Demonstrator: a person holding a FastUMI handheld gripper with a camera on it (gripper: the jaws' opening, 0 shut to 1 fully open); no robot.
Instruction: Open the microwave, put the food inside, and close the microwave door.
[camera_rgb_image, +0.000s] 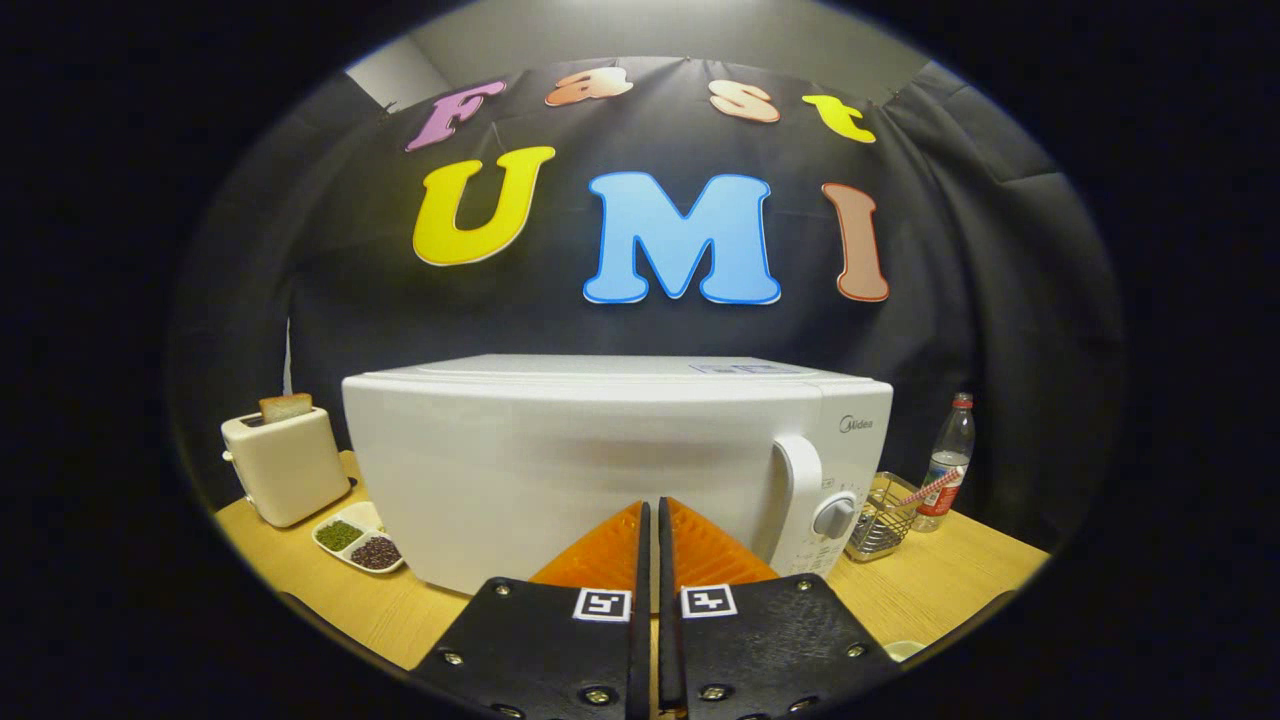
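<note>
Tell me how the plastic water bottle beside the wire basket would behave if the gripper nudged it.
The bottle stands tall and narrow, so it would probably tip rather than slide. Clear thin plastic suggests it is light and slippery. The gripper, fingers together, points at the microwave.

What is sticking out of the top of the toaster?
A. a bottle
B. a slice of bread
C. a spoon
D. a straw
B: a slice of bread stands up out of the toaster, left of the shut microwave; the gripper has its fingers together, holding nothing.
</note>
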